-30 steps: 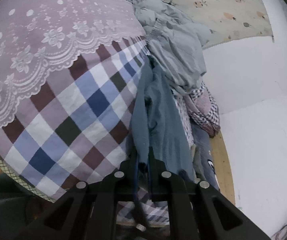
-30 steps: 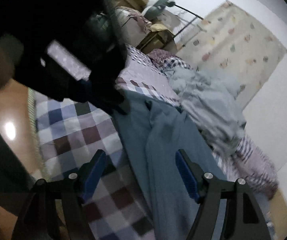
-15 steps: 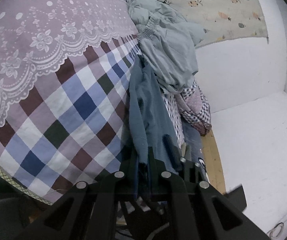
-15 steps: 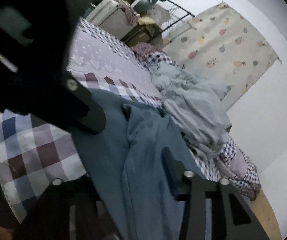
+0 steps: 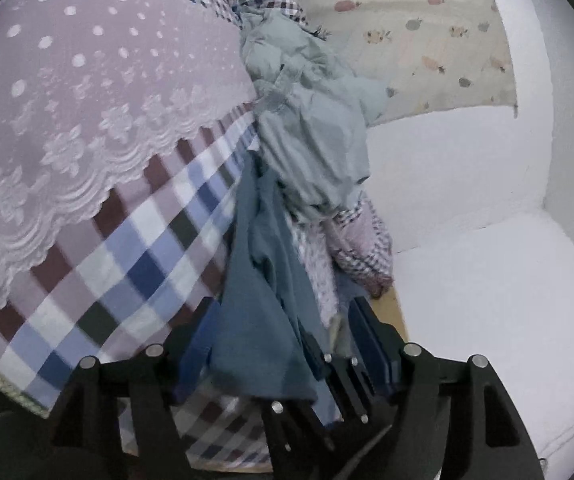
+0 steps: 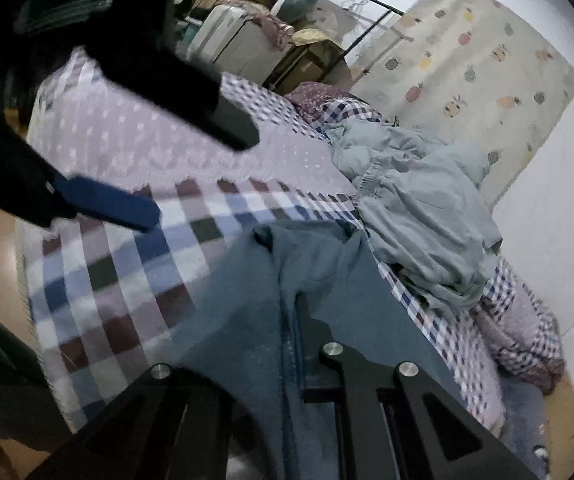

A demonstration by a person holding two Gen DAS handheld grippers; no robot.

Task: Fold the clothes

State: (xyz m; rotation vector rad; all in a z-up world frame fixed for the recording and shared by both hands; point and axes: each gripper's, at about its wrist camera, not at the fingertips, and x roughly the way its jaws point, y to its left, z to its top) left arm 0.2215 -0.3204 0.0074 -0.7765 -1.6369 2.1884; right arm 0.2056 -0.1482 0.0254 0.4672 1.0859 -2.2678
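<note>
While a pale green garment heap (image 6: 419, 216) lies far right on the checked bedspread (image 5: 127, 248), the left gripper (image 5: 283, 344), clamped a second ago, gapes around the teal garment (image 6: 247, 312); the right gripper (image 6: 291, 344) now pinches it.

Both wrist views look close along the bed (image 5: 135, 248) (sharing the teal garment (image 6: 247, 320)) toward the curtain (image 6: 467, 64).
</note>
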